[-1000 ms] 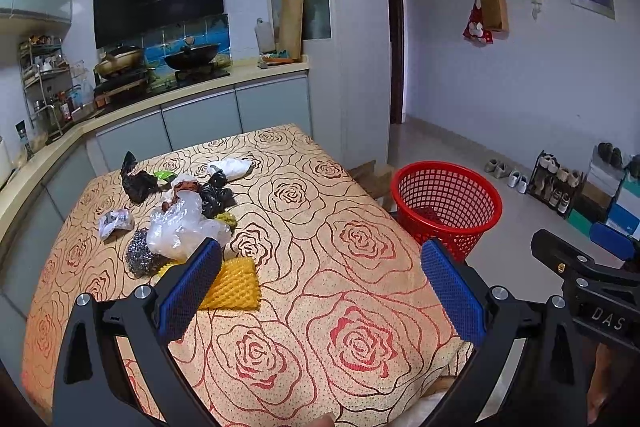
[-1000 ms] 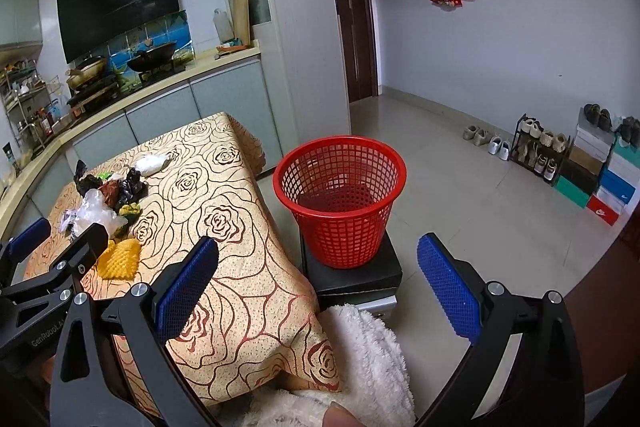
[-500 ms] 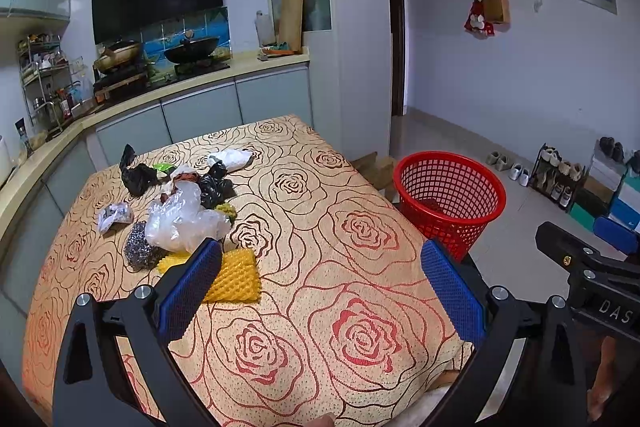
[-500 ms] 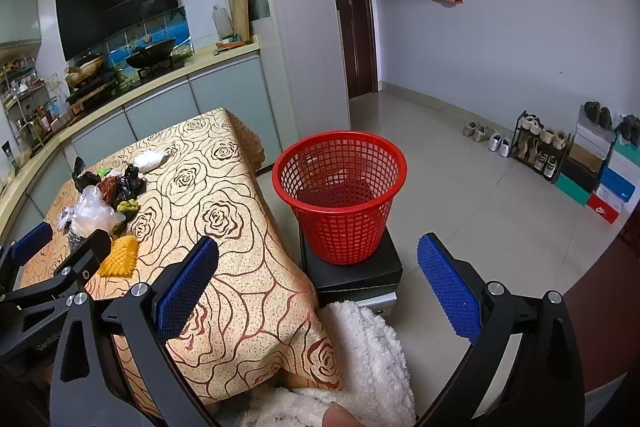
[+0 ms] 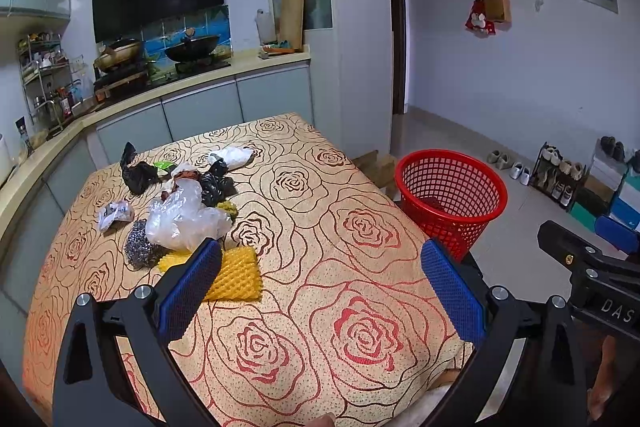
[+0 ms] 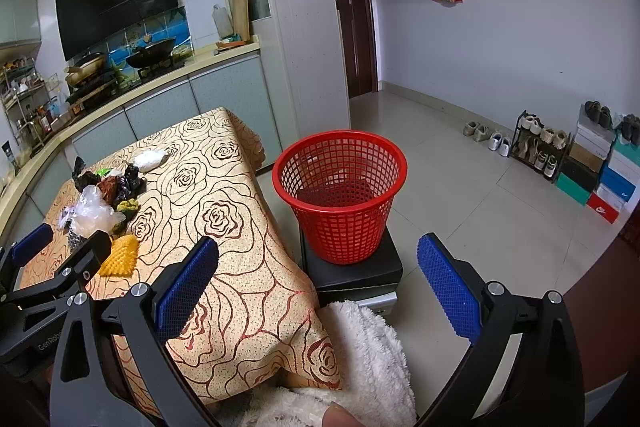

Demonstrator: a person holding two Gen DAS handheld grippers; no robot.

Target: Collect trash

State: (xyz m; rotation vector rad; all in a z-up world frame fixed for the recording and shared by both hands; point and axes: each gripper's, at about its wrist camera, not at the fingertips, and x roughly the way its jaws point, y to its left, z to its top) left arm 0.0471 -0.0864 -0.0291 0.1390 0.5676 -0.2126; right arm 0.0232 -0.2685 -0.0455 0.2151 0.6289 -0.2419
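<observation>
Left wrist view is showing me my left claw [image 5: 320, 277] hanging wide open and gripping nothing, low in the frame over the near part of the worktop [image 5: 360, 267], which is wearing a gold cloth with a rose pattern. Trash is sitting in a loose heap in the middle left of that frame: a yellow foam net [image 5: 236, 273] is lying nearest to me, just past the left pad, a clear plastic bag [image 5: 182, 217] is lying beyond it, a steel scourer [image 5: 140, 251] is touching the bag's left side, and black bags [image 5: 214, 181] and a white wrapper [image 5: 236, 155] are lying farther up. The red basket [image 5: 452, 199] is standing at middle right, off the worktop's right edge. Right wrist view is giving me my right claw [image 6: 318, 281], likewise spread open and empty, pointing at the red basket [image 6: 340, 195] in the centre of the frame, where it is resting on a black box [image 6: 352, 269]. The heap is appearing there at middle left, with the foam net [image 6: 120, 255] at its near end, well apart from the basket. A white fluffy cloth [image 6: 360, 355] is filling the bottom centre.
</observation>
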